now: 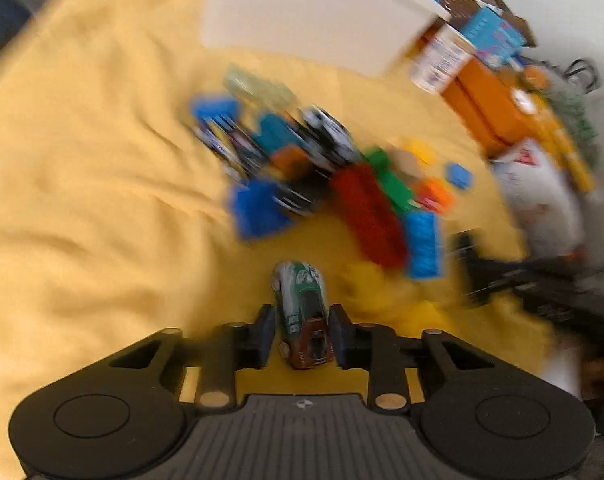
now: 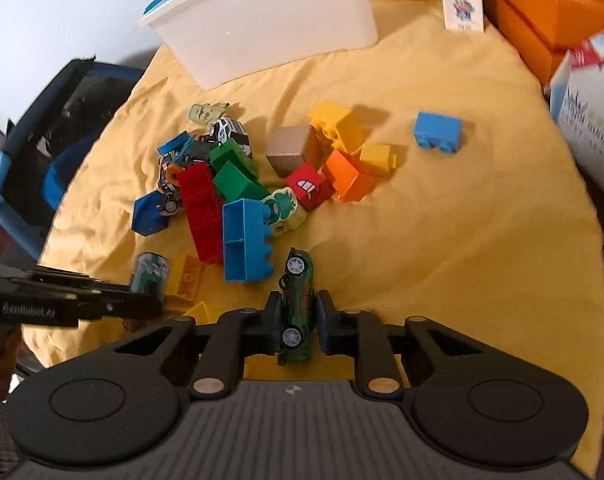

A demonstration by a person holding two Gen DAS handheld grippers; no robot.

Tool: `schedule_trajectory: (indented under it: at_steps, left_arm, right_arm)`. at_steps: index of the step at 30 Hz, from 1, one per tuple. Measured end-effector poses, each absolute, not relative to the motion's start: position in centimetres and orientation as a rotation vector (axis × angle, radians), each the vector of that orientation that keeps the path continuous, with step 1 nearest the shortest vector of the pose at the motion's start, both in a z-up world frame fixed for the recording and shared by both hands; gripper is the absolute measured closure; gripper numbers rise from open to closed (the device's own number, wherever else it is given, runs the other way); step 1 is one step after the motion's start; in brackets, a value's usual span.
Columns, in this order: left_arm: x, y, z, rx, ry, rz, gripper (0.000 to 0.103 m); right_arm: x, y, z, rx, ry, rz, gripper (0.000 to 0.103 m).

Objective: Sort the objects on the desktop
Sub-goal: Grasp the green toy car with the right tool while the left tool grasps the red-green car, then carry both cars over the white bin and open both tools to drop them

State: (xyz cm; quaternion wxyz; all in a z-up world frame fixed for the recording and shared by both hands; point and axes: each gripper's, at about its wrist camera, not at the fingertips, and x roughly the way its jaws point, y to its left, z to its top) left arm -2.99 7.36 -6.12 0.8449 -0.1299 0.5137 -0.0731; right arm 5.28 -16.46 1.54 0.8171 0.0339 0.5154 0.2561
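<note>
Down at the bottom middle of both wrist views, each gripper already has a toy car pinched between its pads, so we're carrying two at once. Our left gripper (image 1: 302, 334) is clamped on a green-and-white toy car (image 1: 302, 312) with a reddish-brown tail end, top side up, its long axis running straight out along the fingers and its nose poking past the tips toward the pile. Our right gripper (image 2: 298, 322) is squeezed tight on a darker green toy car (image 2: 298, 304) that's rolled onto its side, wheels facing the camera, also lying lengthwise along the fingers. Both point steeply down at the yellow cloth (image 2: 441, 240). The thing the next move hangs on, as we see it: the white plastic bin (image 2: 262, 20) sits at the top of the frame, straight ahead of both grippers, on the far side of the heap of building blocks (image 2: 238, 200) and remaining cars. So each car probably has to travel nose-first over the pile. In the right wrist view our left gripper comes in from the lower left edge, just beside the blocks, and neither hand looks clearly nearer the bin. The left view is badly motion-blurred, so the finer detail there is a guess.
</note>
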Motion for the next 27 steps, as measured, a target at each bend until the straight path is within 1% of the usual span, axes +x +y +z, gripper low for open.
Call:
schedule_trajectory:
  at_steps: [1,3,5,6,8,10,11,12,13,14,18,20,21,22,27]
  left_arm:
    - [-3.4,7.1,-5.4,-0.214,1.058,-0.122,0.055]
    - [-4.2,6.6,-4.5,-0.132,1.032,-0.097,0.055]
    - [-4.3,5.6,-4.2,-0.099,1.048,-0.143,0.053]
    - [-4.3,4.8,-4.3,-0.062,1.051,-0.162,0.051]
    - [-4.2,3.0,-4.5,0.057,1.054,-0.157,0.051]
    - [-4.3,2.6,-4.7,0.110,1.061,-0.137,0.051]
    - [-4.2,2.6,-4.8,0.105,1.065,-0.141,0.051]
    - [-4.1,2.4,-5.0,0.097,1.069,-0.143,0.051]
    - [-3.9,2.5,-5.0,0.093,1.070,-0.139,0.051]
    - [-3.8,2.3,-5.2,0.097,1.069,-0.130,0.051]
    - [-3.5,1.9,-5.8,0.066,1.083,-0.107,0.051]
    - [-3.3,1.9,-6.1,0.052,1.093,-0.092,0.055]
    - [-3.2,1.9,-6.3,0.046,1.097,-0.086,0.062]
    - [-3.2,2.0,-6.5,0.039,1.098,-0.090,0.064]
    - [-3.4,1.8,-6.7,0.047,1.079,-0.095,0.065]
  right_arm:
    - [5.0,-16.2,2.1,0.014,1.066,0.525,0.083]
    - [4.1,-15.6,3.5,-0.155,0.952,0.473,0.083]
    - [3.4,-14.8,4.4,-0.325,0.839,0.431,0.083]
    - [3.1,-14.3,4.4,-0.402,0.799,0.423,0.083]
    - [2.8,-13.4,3.7,-0.512,0.753,0.413,0.081]
    - [2.5,-12.8,2.7,-0.559,0.769,0.440,0.072]
    - [2.3,-12.5,2.3,-0.577,0.787,0.466,0.070]
    - [1.9,-12.1,1.9,-0.602,0.796,0.498,0.060]
    - [1.3,-11.8,2.0,-0.619,0.785,0.532,0.056]
    - [0.9,-11.7,2.3,-0.604,0.787,0.580,0.057]
    - [2.2,-13.7,4.1,-0.322,0.858,0.635,0.056]
    - [2.8,-14.6,4.5,-0.280,0.829,0.588,0.056]
    - [3.1,-14.9,4.5,-0.264,0.820,0.561,0.056]
    - [3.4,-15.4,4.6,-0.245,0.824,0.531,0.056]
    - [4.8,-16.1,3.7,-0.163,0.897,0.515,0.056]
